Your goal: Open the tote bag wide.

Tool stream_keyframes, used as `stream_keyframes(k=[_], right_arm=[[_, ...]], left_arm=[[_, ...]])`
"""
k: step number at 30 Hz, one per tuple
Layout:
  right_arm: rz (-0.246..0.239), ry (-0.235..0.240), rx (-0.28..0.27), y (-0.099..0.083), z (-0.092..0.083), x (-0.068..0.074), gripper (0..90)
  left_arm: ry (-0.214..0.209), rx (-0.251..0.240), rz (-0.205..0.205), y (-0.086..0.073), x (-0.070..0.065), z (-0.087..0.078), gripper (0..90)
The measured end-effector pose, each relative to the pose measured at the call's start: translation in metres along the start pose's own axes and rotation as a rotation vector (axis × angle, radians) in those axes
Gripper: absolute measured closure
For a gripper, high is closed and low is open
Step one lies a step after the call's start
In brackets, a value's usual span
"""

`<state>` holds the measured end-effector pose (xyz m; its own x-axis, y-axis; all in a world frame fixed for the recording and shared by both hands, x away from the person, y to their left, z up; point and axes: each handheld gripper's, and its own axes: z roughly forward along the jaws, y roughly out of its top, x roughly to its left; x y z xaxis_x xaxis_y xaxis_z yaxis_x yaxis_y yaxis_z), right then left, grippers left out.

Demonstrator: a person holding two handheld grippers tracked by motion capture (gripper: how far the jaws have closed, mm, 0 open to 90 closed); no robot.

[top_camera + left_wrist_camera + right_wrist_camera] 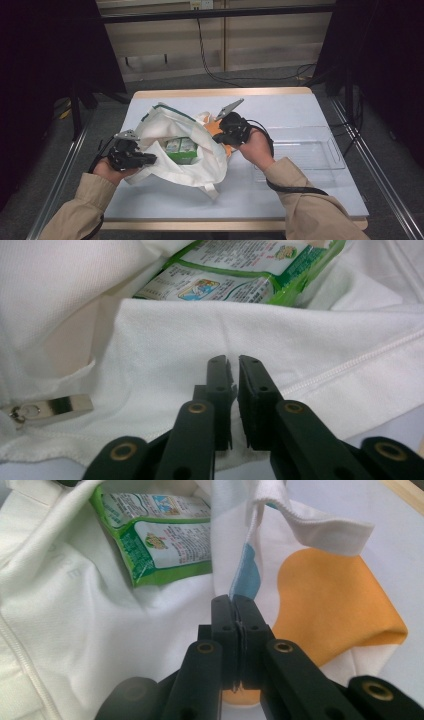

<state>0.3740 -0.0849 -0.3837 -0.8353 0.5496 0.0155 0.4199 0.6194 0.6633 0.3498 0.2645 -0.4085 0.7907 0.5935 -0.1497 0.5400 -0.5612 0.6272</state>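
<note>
- On the bench (300,107), we're pinching the white bag (172,125) rim with both grippers.
- Left gripper (234,371) and right gripper (233,611) are both clamping fabric, green pack (180,149) sitting inside.

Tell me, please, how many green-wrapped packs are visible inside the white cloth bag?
1: a single green-wrapped multipack of small cartons lies in the open mouth of the white cloth bag, between the two grippers; more could be hidden under the fabric.
</note>
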Motion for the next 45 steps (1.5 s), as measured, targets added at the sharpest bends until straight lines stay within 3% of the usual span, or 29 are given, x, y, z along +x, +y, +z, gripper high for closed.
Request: stream_keyframes(k=[2,15,24,34,45], right_arm=[[0.008,-0.008,-0.004,-0.001,0.000,-0.003,88.9],[0.058,-0.025,0.004,-0.004,0.000,-0.016,89.3],[0.094,-0.034,0.022,-0.008,0.002,-0.026,89.6],[0.136,-0.043,0.022,-0.015,0.004,-0.036,89.7],[0.153,-0.045,0.023,-0.020,0.006,-0.043,89.6]], left_arm=[[0.004,0.013,-0.005,-0.002,0.001,0.000,90.0],[0.013,0.017,-0.042,-0.022,0.005,0.000,90.0],[0.010,0.038,-0.041,-0.025,0.004,0.006,90.0],[0.002,0.039,-0.067,-0.032,0.005,0.016,90.0],[0.005,0.042,-0.067,-0.034,0.005,0.018,90.0]])
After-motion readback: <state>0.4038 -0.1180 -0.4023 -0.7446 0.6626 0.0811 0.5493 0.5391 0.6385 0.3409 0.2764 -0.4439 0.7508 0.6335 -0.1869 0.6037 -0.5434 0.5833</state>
